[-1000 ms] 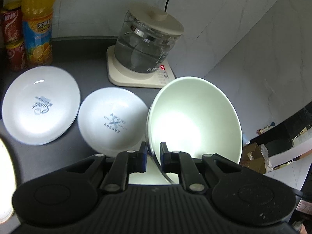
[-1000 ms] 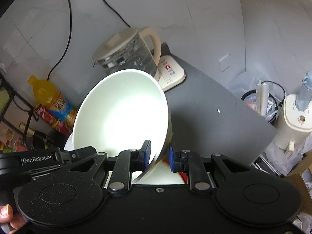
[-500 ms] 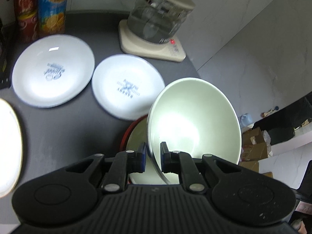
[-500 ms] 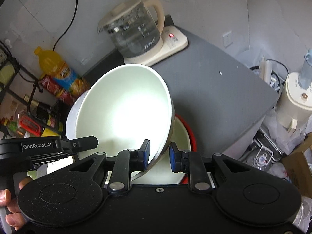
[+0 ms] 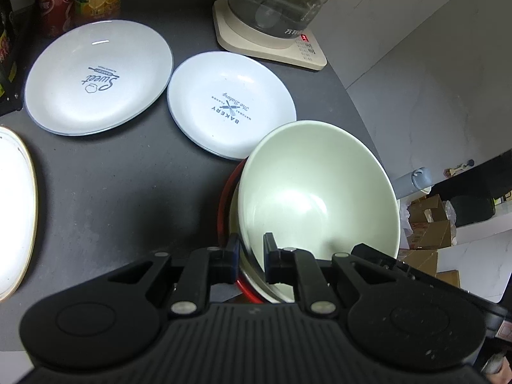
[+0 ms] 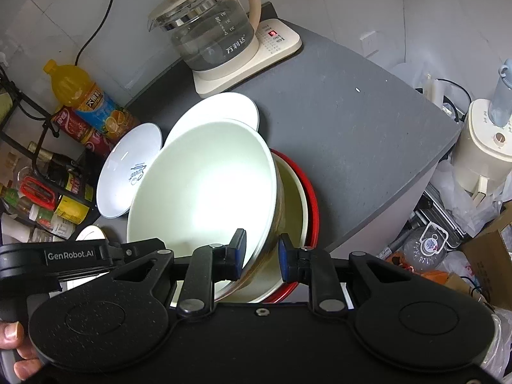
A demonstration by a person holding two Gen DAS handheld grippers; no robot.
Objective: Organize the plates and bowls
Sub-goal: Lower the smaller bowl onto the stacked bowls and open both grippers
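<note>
So far, the sorting looks only partly done. Both claws grip one pale green bowl (image 5: 316, 192) by its rim, each with one pad inside and one outside. The left claw (image 5: 251, 257) pinches the near edge in its own view, and the right claw (image 6: 260, 254) clamps the opposite side of the rim. The bowl hangs tilted, its lower edge dipping into a second cream bowl (image 6: 292, 192). That bowl sits inside a wider red-rimmed dish (image 6: 312, 198) near the front right of the dark counter (image 6: 368, 121). Whether the held bowl already touches the one beneath is hard to tell. It is not yet seated level.

Still loose on the counter are two pale blue plates lying flat, close together without overlapping. One is printed "Sweet" (image 5: 96, 76), the other "Bakery" (image 5: 230, 105). A white plate with a gold edge (image 5: 16, 211) shows at the far left edge. By my reading, nesting this bowl comes first, and gathering the plates into a stack remains.

The held bowl is smooth, glossy and empty, deep with a wide flaring mouth, and bright light glares off its inside. A glass kettle (image 6: 208, 28) on a cream base stands at the back of the counter.
</note>
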